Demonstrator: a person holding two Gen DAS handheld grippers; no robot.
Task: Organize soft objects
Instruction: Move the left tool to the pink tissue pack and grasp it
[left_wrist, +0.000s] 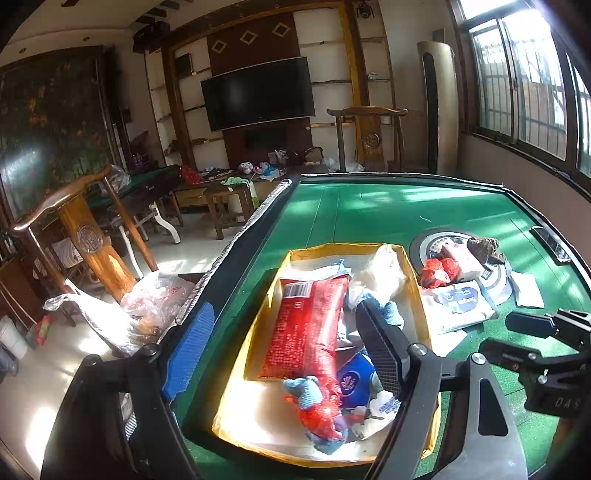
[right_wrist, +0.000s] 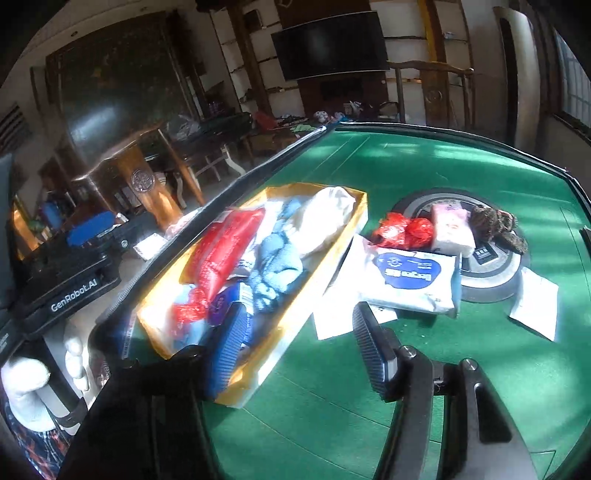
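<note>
A yellow-rimmed cardboard box (left_wrist: 415, 291) (right_wrist: 354, 225) on the green table holds a long red packet (left_wrist: 306, 328) (right_wrist: 221, 251), blue cloth (right_wrist: 275, 266), a white bag and small packs. My left gripper (left_wrist: 284, 354) hangs open and empty over the box. My right gripper (right_wrist: 295, 339) is open and empty, its left finger over the box's near end, its right finger over the table. Right of the box lie a white-and-blue wipes pack (right_wrist: 410, 282) (left_wrist: 460, 301), a red net bag (right_wrist: 402, 229), a pink pack (right_wrist: 452, 227) and a brown fuzzy item (right_wrist: 495, 225).
The loose items rest on and by a round grey disc (right_wrist: 491, 277) set in the table. White paper sheets (right_wrist: 535, 304) lie near it. Wooden chairs (left_wrist: 88, 236) and plastic bags (left_wrist: 147, 299) stand left of the table edge. The right gripper body shows in the left wrist view (left_wrist: 546, 354).
</note>
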